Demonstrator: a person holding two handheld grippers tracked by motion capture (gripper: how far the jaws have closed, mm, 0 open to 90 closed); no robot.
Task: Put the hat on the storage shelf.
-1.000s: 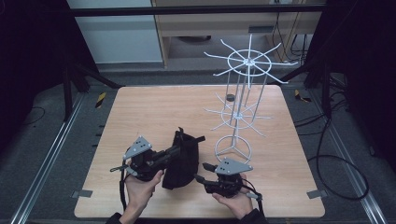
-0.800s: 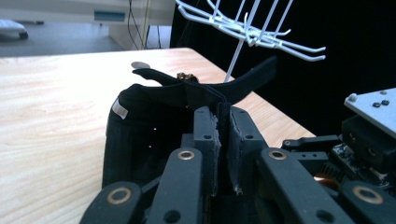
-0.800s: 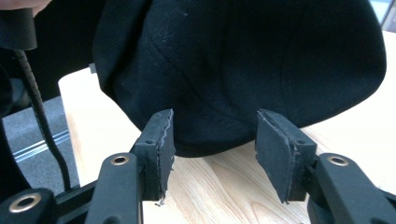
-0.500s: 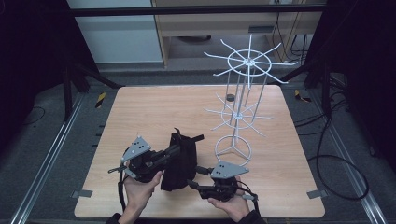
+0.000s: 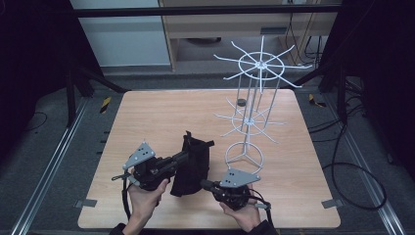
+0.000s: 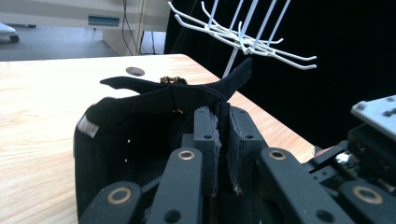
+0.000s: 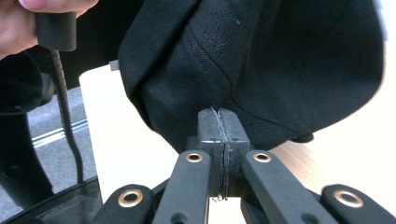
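Change since earlier frames: right gripper has slid left up to the black cap, and its jaws have just been closing, with cap fabric between them; left gripper and cap sit where we saw them.
High view: we see the cap standing on edge on the wooden table, near its front edge, between the two grippers; left gripper pinches its upper part, right gripper meets its lower corner; white wire rack stands just right of the cap.
Left gripper view: jaws pressed together on a fold of the cap; rack arms above and behind.
Right gripper view: jaws clamped on the cap's lower edge; we note a hand at top left.
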